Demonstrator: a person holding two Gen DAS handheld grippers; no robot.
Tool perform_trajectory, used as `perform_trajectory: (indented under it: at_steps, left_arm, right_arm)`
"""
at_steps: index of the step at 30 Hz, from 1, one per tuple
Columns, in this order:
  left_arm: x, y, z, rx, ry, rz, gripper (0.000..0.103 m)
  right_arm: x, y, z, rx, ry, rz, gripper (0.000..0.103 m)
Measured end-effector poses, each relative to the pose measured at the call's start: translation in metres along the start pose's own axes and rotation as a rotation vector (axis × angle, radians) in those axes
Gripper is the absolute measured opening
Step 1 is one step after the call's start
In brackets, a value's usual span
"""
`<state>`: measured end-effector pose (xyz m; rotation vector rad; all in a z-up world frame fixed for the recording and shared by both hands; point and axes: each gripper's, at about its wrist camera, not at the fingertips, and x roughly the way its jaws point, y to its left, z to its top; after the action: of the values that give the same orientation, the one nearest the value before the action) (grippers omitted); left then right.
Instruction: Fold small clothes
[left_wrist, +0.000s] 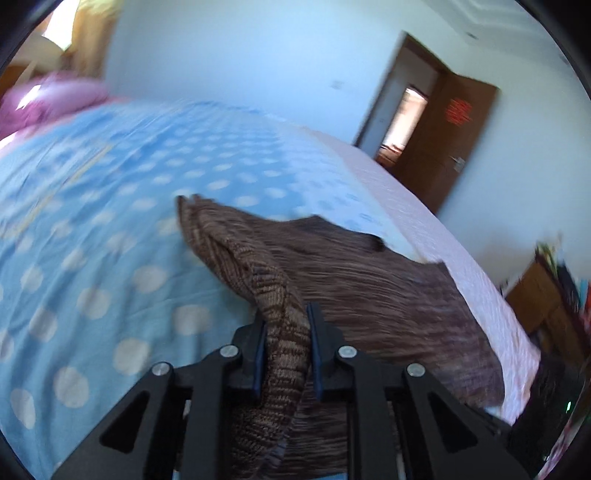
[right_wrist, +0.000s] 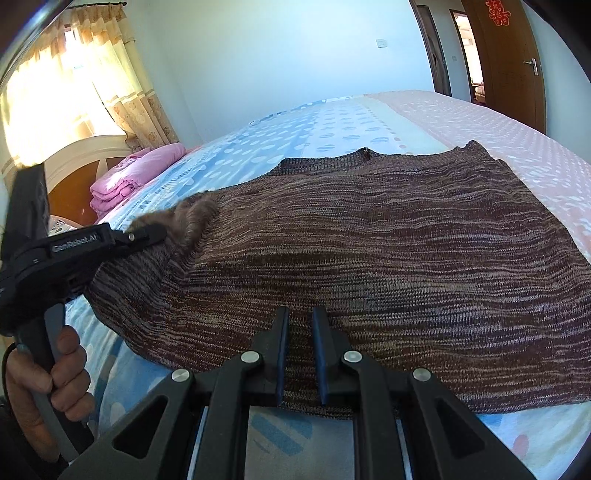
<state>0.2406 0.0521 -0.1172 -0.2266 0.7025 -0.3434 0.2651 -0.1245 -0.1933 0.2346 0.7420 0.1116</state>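
A brown knitted sweater (right_wrist: 388, 251) lies spread on the bed. My left gripper (left_wrist: 286, 325) is shut on a bunched sleeve of the sweater (left_wrist: 258, 266) and lifts it above the blue dotted sheet; it also shows in the right wrist view (right_wrist: 147, 236) at the sweater's left side, held by a hand. My right gripper (right_wrist: 300, 321) hovers at the sweater's near hem with its jaws a narrow gap apart. Fabric shows between the jaws, and I cannot tell whether they pinch it.
The bed has a blue dotted sheet (left_wrist: 110, 229) and a pink section (right_wrist: 517, 125). Folded pink bedding (right_wrist: 125, 181) lies by the headboard. A wooden door (left_wrist: 443, 140) stands open beyond the bed. A wooden cabinet (left_wrist: 543, 302) is at the right.
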Motion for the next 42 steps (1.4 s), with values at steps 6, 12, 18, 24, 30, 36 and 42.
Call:
perform_trajectory:
  at_steps: [6, 12, 18, 24, 30, 36, 42]
  left_arm:
    - [0.024, -0.024, -0.016, 0.12, 0.052, 0.018, 0.02]
    - [0.024, -0.01, -0.015, 0.05, 0.048, -0.026, 0.024]
    - [0.021, -0.011, -0.019, 0.015, 0.023, -0.026, 0.027]
    - [0.018, -0.011, -0.021, 0.004, 0.001, -0.019, 0.027]
    - [0.016, -0.017, -0.023, 0.032, -0.011, -0.014, 0.027]
    - [0.017, -0.019, -0.024, 0.034, -0.006, -0.022, 0.027]
    - [0.018, -0.023, -0.025, 0.044, 0.0, -0.029, 0.028]
  right_arm:
    - [0.001, -0.002, 0.001, 0.007, 0.006, 0.004, 0.014]
    - [0.004, -0.005, 0.005, 0.031, 0.034, 0.02, 0.014]
    - [0.004, 0.004, 0.056, -0.028, 0.096, 0.11, 0.03]
    - [0.042, 0.059, 0.127, -0.249, 0.152, 0.215, 0.07]
    - [0.111, 0.117, 0.132, -0.493, 0.359, 0.268, 0.07]
    - [0.151, 0.156, 0.12, -0.759, 0.428, 0.182, 0.07]
    - [0.16, 0.166, 0.098, -1.026, 0.422, 0.064, 0.07]
